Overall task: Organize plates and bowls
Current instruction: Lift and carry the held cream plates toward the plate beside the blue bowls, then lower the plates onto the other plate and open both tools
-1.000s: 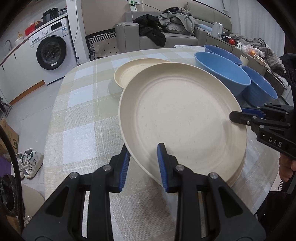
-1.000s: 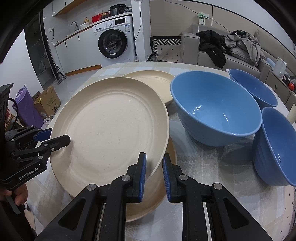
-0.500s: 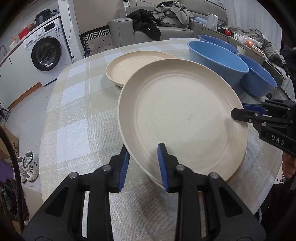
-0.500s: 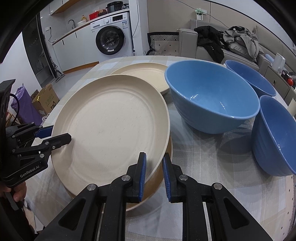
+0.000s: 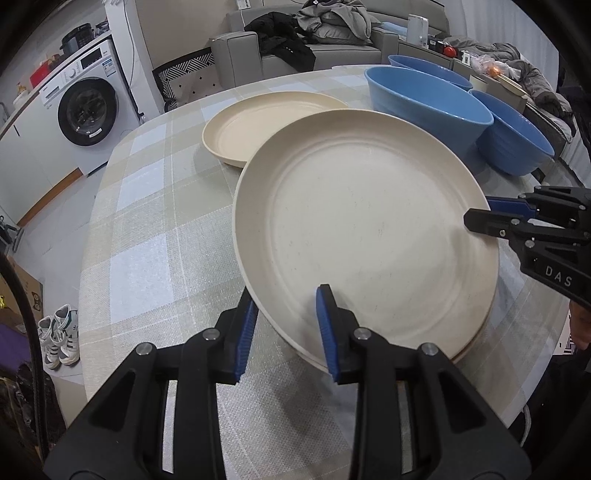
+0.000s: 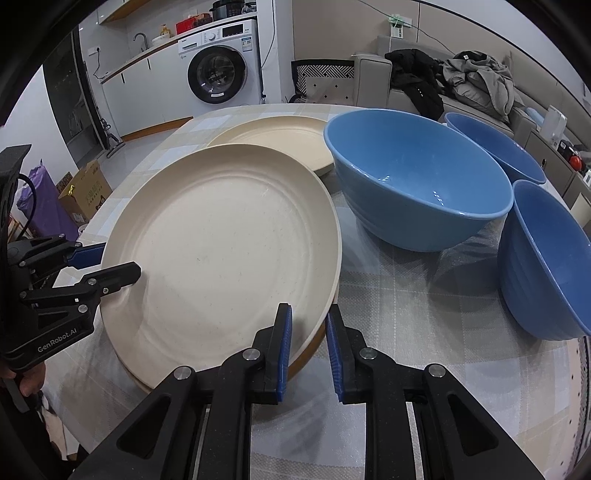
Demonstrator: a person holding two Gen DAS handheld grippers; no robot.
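A large cream plate [image 5: 365, 229] [image 6: 221, 254] lies on top of another cream plate whose rim [image 6: 314, 343] shows beneath it. My left gripper [image 5: 284, 325] has its fingers on either side of the plate's near rim. My right gripper [image 6: 308, 343] does the same on the opposite rim. Both look closed on the rim. A third cream plate [image 5: 266, 125] [image 6: 273, 142] lies behind. Three blue bowls stand beside the plates: the nearest big one [image 6: 413, 184] [image 5: 424, 99], one behind [image 6: 495, 146], one at the right [image 6: 546, 258].
The round table has a checked cloth [image 5: 155, 229]. A washing machine [image 5: 88, 107], a grey sofa with clothes [image 5: 310, 33], shoes [image 5: 59, 336] and a cardboard box [image 6: 85, 190] are around the table.
The top plate has come down from a tilted, raised position and now lies nearly flat on the plate below. Both grippers moved down with it.
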